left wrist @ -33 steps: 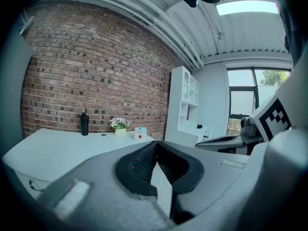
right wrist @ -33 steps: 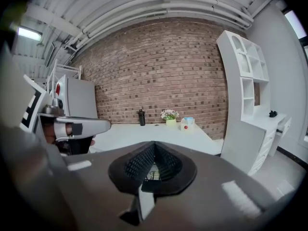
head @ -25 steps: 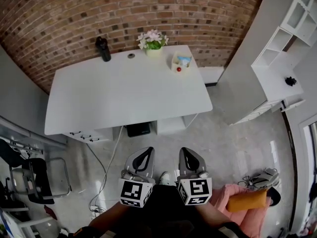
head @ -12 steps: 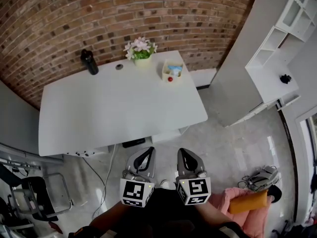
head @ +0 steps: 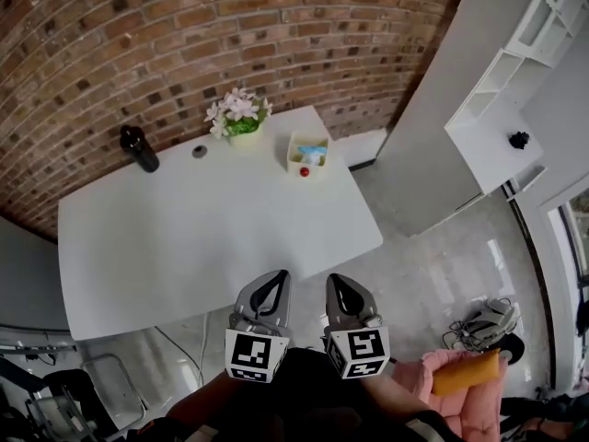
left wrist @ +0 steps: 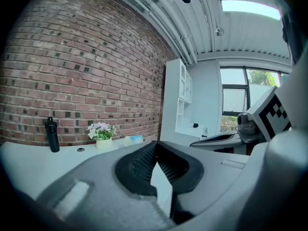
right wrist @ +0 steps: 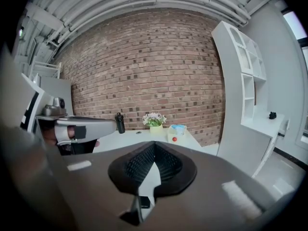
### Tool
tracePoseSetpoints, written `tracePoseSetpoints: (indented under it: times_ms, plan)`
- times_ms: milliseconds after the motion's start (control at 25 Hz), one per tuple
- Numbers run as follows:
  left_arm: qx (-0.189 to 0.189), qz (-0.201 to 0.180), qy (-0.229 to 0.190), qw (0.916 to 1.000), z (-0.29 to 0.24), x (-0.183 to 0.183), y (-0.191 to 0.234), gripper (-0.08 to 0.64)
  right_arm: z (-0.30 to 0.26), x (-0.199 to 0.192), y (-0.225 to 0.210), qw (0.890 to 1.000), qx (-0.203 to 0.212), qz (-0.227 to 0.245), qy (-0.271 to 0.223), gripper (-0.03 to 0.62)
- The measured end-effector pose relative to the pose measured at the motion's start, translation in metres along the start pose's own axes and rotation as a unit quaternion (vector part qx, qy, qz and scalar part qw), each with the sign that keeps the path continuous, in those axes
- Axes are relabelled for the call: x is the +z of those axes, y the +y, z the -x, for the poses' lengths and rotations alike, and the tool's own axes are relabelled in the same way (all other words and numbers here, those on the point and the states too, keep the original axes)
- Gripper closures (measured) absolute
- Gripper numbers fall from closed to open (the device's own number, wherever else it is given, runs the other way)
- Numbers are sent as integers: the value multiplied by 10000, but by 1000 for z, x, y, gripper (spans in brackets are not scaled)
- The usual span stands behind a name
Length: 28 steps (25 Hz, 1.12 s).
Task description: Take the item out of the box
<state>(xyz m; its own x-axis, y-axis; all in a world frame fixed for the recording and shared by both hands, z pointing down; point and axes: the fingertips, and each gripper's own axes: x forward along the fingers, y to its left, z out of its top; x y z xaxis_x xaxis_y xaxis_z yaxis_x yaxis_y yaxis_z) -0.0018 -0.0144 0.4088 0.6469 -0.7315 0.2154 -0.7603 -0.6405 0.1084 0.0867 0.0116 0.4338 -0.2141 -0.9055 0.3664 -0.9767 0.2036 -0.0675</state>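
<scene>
A small pale open box (head: pixel 307 155) stands near the far right edge of the white table (head: pixel 184 238). A light blue item (head: pixel 314 152) lies in it and a red ball (head: pixel 304 171) shows at its front. The right gripper view shows the box (right wrist: pixel 176 133) and the ball (right wrist: pixel 174 139) far ahead. My left gripper (head: pixel 273 281) and right gripper (head: pixel 336 283) hang side by side at the table's near edge, far short of the box. Both are shut and hold nothing.
White flowers in a pot (head: pixel 237 118), a black bottle (head: pixel 138 148) and a small round disc (head: pixel 200 152) stand along the table's back by the brick wall. A white shelf unit (head: pixel 497 127) rises at the right. A pink cloth (head: pixel 442 389) lies at lower right.
The table has slid down and left in the head view, so its near edge now reaches the gripper tips. Both grippers stay shut and side by side.
</scene>
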Motion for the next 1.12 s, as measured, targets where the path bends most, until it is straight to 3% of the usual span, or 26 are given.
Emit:
tracePoseSetpoints:
  times_ms: [640,1120]
  plan:
    - [-165,22,-81,9998,-43,26,72,555,-72,34,-2,9987,-488,-53,158,591]
    - [145,78,83,9998,-87,21,92,555,-120,28,-23,9992,-202,-7,346,591]
